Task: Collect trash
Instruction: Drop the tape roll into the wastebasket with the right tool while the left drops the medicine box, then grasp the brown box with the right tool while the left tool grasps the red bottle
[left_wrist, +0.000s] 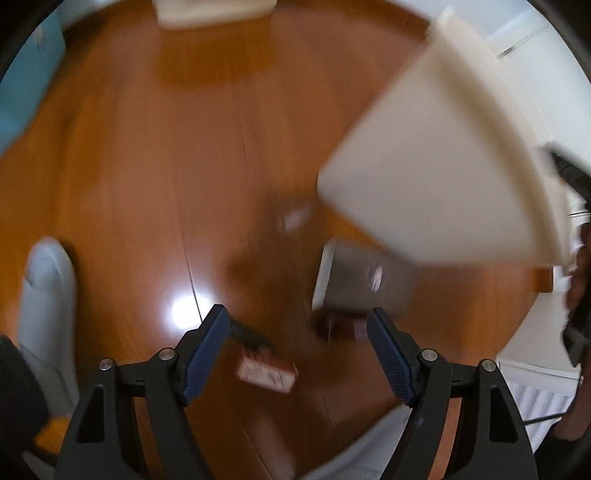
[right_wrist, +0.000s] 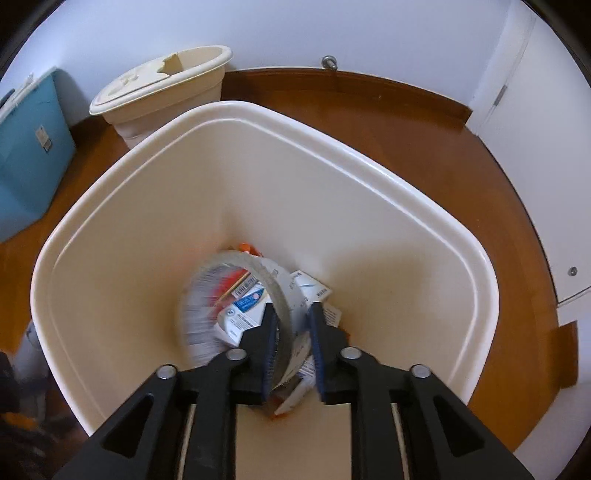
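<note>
Your right tool (right_wrist: 291, 325) hangs over the open cream bin (right_wrist: 258, 122) and points down into it. Its jaws stand a little apart, and the rim of a round paper cup (right_wrist: 236, 295) passes between them. The cup is blurred, and I cannot tell if the pads press on it or are just free of it. At the bottom of the bin, under the cup, lie small cartons (right_wrist: 240, 314) with barcodes and some orange scraps.

Your left tool (left_wrist: 297, 325) points down at the wooden floor (left_wrist: 147, 147) with its jaws wide apart, and it holds nothing. Between its fingers, on the floor, lies a small red and white packet (left_wrist: 266, 373), blurred. Just beyond it a grey cup (left_wrist: 354, 284) with a white rim lies on its side, near the foot of the bin.

Behind the bin stands a second cream container (right_wrist: 162, 88) with a lid, and a blue box (right_wrist: 29, 155) stands at the left, near the wall.
</note>
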